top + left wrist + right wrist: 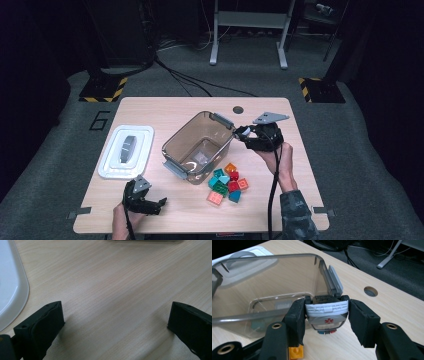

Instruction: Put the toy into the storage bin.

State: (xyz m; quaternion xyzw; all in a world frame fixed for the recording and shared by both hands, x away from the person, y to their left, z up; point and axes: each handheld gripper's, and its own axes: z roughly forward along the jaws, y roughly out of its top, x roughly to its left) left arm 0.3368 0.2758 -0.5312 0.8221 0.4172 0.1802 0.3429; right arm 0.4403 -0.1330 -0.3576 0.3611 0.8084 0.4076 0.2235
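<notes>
while your right claw grips the small white-and-grey toy vehicle by its two sides, just outside the near rim of the clear bin, lift it clear of the grey latch before releasing. its long axis seems to lie along the claw, red-cross end facing you. your left claw rests open and empty on the table, beside the white lid.
</notes>
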